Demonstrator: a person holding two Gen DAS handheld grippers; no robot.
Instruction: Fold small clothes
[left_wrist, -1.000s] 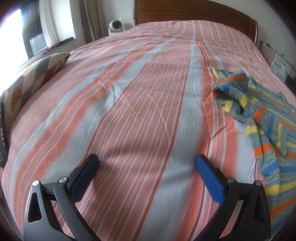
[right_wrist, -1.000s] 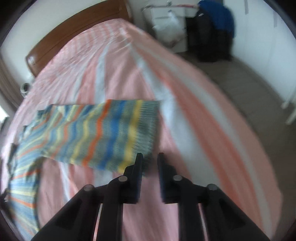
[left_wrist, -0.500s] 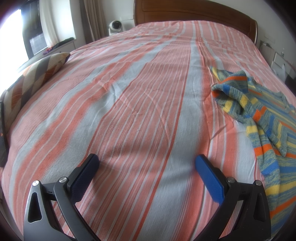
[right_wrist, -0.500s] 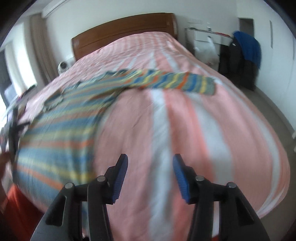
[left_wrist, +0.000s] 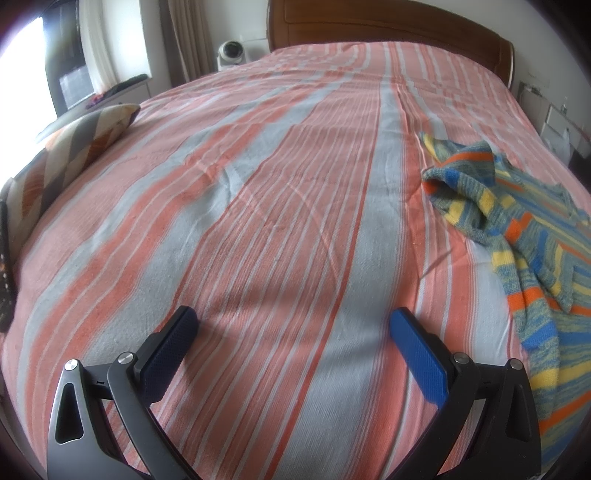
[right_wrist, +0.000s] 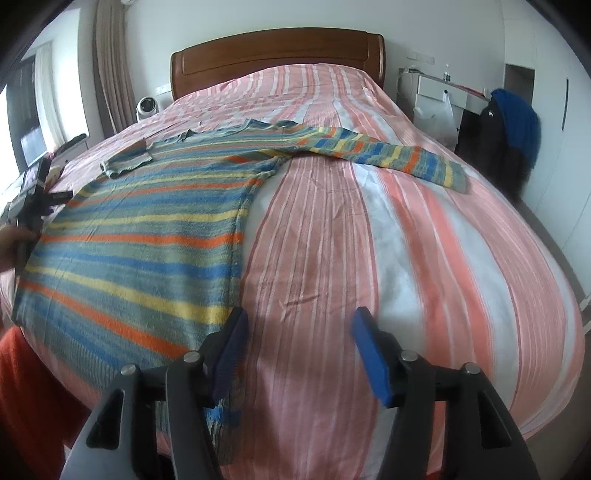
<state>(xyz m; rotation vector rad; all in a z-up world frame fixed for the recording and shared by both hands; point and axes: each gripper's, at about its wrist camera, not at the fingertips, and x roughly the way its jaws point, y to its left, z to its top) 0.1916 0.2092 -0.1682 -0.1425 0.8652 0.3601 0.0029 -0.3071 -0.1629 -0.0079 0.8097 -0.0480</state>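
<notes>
A striped sweater (right_wrist: 147, 236) lies flat on the bed (right_wrist: 424, 240), body spread toward eight o'clock in the right wrist view and one sleeve (right_wrist: 388, 151) stretched out toward two o'clock, its cuff resting on the bedspread well apart from the body; the other sleeve (right_wrist: 125, 160) sits bunched near eleven o'clock, and in the left wrist view that bunched end shows as a crumpled heap at three o'clock; the right gripper (right_wrist: 299, 350) hovers at six o'clock with its jaws spread wide and nothing between them, its left finger just above the sweater's hem corner; the left gripper (left_wrist: 291, 347) is likewise spread and empty over bare bedspread, well apart from the garment; the work appears to be at the laying-out stage, with no fold yet made; the next move likely calls for smoothing the bunched sleeve, then pinching the outstretched sleeve or a side edge and carrying it across the body; a patterned pillow (left_wrist: 74, 147) lies at nine o'clock by the bed's edge and a wooden headboard (right_wrist: 277, 55) stands at twelve; the sweater's hem drops out of sight over the mattress edge, its collar is hard to make out, and whether the right finger touches the knit cannot be told.
</notes>
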